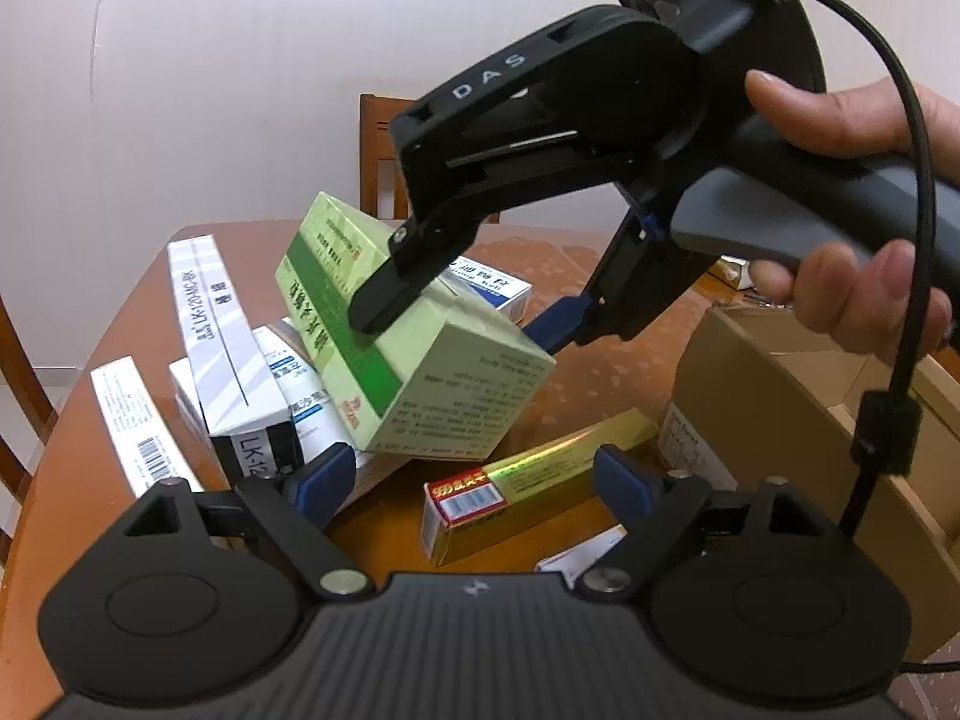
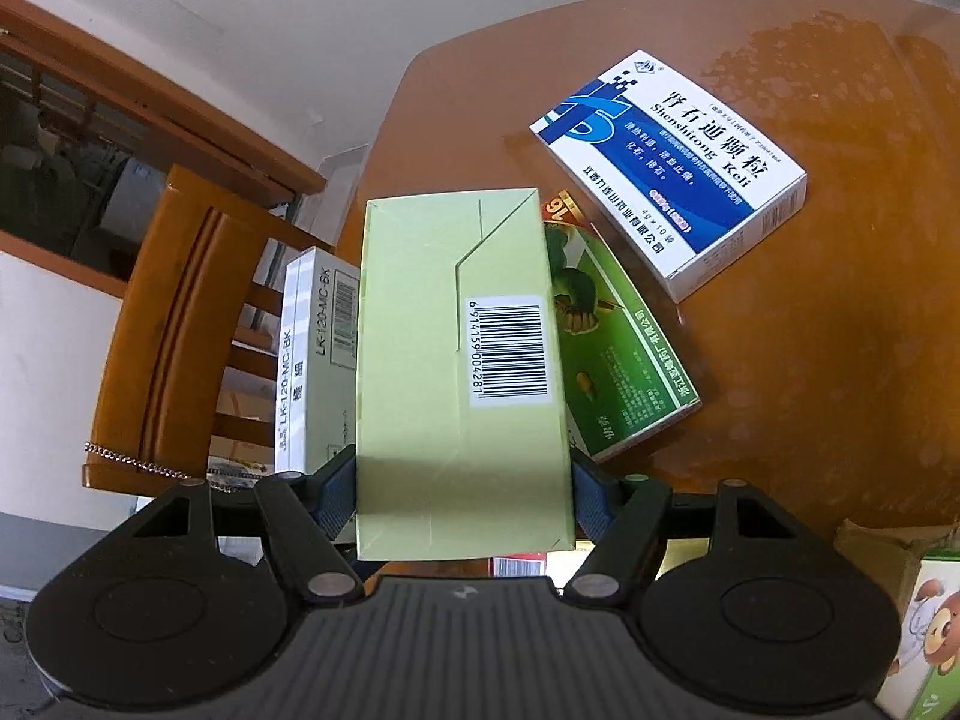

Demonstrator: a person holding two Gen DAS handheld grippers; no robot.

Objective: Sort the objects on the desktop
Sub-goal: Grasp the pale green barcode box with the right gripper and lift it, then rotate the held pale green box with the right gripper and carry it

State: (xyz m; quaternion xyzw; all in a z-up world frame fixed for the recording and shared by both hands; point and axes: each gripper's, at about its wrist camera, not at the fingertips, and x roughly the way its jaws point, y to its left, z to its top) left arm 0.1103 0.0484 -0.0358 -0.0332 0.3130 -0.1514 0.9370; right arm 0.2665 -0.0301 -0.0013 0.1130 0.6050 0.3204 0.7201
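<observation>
Your right gripper (image 1: 474, 300) has its fingers clamped on the pale green box (image 1: 420, 348), which hangs tilted above the pile at the left of the counter (image 1: 600, 372), its low corner near or on the boxes beneath. Your left gripper (image 1: 474, 480) waits below it, fingers spread wide and holding nothing.

Taking the green box as landmark: left of it stand the white LK-120 carton (image 1: 222, 354) and a flat white box with a barcode (image 1: 138, 426), with smaller white-and-blue boxes wedged under its near corner. Behind it lies the blue-and-white medicine box (image 2: 672, 168); beneath it, seen from the right wrist, a dark green box (image 2: 624, 348). To its right rests the gold box (image 1: 540, 486), then the open cardboard carton (image 1: 780, 396).

The likely trouble is a slip: the fingers bite only one end, so the free end could swing down and topple the LK-120 carton. The gold box sits between the green box and the cardboard carton, and you may clip it.
</observation>
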